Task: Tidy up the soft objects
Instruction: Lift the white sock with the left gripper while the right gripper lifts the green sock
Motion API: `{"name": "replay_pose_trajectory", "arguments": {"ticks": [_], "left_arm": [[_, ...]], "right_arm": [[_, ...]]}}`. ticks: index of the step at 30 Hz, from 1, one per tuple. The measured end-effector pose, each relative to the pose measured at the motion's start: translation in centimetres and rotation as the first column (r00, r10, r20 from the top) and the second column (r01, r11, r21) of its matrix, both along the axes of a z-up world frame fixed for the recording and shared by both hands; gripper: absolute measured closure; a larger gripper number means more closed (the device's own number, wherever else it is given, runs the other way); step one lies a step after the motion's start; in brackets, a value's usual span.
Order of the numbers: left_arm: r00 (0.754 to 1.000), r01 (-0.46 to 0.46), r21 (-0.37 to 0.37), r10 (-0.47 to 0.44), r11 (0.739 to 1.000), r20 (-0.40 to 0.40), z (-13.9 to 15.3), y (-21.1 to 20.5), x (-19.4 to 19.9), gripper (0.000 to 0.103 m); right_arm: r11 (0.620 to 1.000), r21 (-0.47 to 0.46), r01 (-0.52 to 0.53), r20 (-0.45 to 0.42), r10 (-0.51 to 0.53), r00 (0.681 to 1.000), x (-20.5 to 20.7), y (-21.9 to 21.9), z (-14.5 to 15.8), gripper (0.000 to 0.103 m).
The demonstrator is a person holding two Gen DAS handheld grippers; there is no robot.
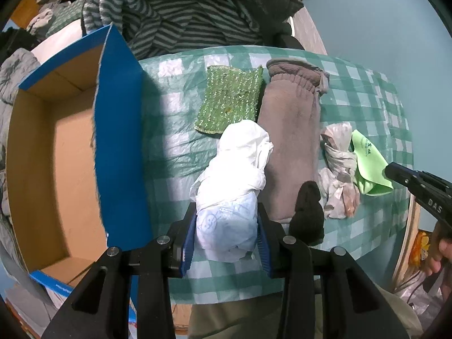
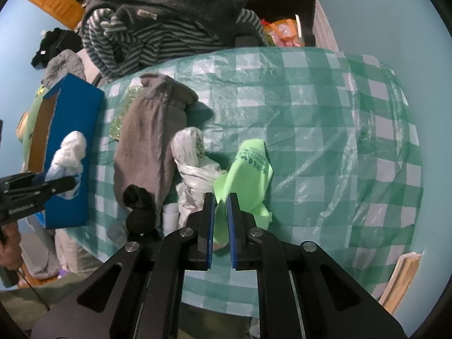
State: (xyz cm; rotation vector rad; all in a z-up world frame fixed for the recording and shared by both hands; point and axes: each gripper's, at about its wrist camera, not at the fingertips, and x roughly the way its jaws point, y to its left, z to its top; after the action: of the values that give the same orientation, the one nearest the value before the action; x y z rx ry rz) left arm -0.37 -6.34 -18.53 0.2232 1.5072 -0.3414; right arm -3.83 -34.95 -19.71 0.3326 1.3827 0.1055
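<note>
My left gripper (image 1: 228, 217) points straight down and is shut on a white crumpled bag bundle (image 1: 237, 169), held above the checked table just right of the blue cardboard box (image 1: 121, 141). From the right wrist view the same bundle (image 2: 70, 152) hangs in front of the box (image 2: 73, 107). My right gripper (image 2: 221, 201) is shut on a light green cloth (image 2: 251, 169) with printed text, pinching its near edge. In the left wrist view that gripper (image 1: 392, 171) sits at the cloth's (image 1: 367, 155) right edge.
On the green checked table cover (image 1: 367, 93) lie a grey fleece garment (image 1: 291, 141), a glittery green cloth (image 1: 231, 99), a black sock (image 1: 308, 212) and a knotted clear plastic bag (image 1: 339, 169). Striped and dark clothes (image 1: 183, 14) are piled behind. A person's hand (image 1: 440, 251) holds the right gripper.
</note>
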Motion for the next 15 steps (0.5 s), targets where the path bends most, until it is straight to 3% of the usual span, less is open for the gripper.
{"name": "replay_pose_trajectory", "arguments": {"ticks": [1,3,4,5,15], "left_arm": [[1.000,-0.002,0.001,0.002,1.000,0.000,0.0,0.1,-0.1,0.065],[1.000,-0.005,0.006,0.005,1.000,-0.004,-0.2,0.2,-0.2,0.065],[1.000,-0.007,0.007,0.007,1.000,-0.005,-0.2,0.3,-0.3,0.065],[1.000,-0.009,0.006,0.009,1.000,-0.005,-0.2,0.4,-0.4,0.065],[1.000,-0.011,0.013,0.011,1.000,0.000,0.0,1.0,-1.0,0.065]], "right_arm": [[1.000,-0.013,0.016,-0.010,-0.016,1.000,0.0,-0.2,-0.3,0.093],[0.999,-0.031,0.042,-0.018,-0.042,0.999,0.1,-0.6,-0.7,0.071],[0.998,-0.037,0.050,-0.031,-0.051,0.998,0.1,-0.8,-1.1,0.049],[0.998,-0.042,0.056,-0.032,-0.058,0.998,0.1,-0.9,-1.3,0.042],[0.998,-0.020,0.051,-0.106,-0.053,0.993,1.0,-1.1,-5.1,0.042]]}}
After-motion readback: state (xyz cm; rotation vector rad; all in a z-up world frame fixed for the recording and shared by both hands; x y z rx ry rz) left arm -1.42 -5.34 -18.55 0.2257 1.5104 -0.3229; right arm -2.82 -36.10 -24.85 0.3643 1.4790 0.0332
